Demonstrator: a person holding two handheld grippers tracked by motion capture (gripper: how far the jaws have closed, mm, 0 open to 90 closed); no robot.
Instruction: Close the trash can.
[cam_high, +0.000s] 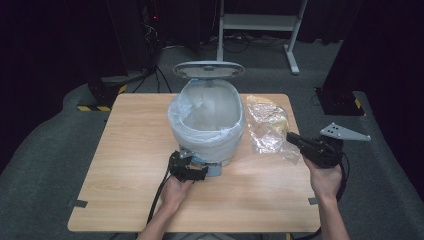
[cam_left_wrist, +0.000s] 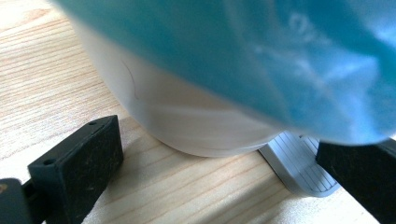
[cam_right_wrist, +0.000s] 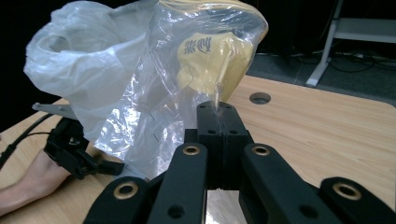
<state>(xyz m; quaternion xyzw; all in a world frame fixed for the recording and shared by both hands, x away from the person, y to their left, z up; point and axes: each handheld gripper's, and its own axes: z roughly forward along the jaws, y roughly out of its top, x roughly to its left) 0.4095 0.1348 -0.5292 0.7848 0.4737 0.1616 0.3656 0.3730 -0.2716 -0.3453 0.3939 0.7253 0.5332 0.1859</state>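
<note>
A white pedal bin (cam_high: 207, 142) stands mid-table with its lid (cam_high: 208, 69) up and a pale liner over its rim. My left gripper (cam_high: 192, 170) sits at the bin's foot, jaws open, beside the grey pedal (cam_high: 214, 170). In the left gripper view the gripper (cam_left_wrist: 219, 149) straddles the bin base (cam_left_wrist: 187, 126), and its right jaw rests at the ribbed pedal (cam_left_wrist: 299, 165). My right gripper (cam_high: 291, 138) is shut on the edge of a clear plastic bag (cam_high: 267, 122) with something yellow inside. The right gripper view shows the gripper (cam_right_wrist: 218, 109) pinching that bag (cam_right_wrist: 154, 93), which is lifted.
The wooden table (cam_high: 130, 150) has bare room at left and along the front. A round cable hole (cam_right_wrist: 260, 98) lies in the tabletop beyond the bag. A white desk frame (cam_high: 260, 22) stands on the floor behind the table.
</note>
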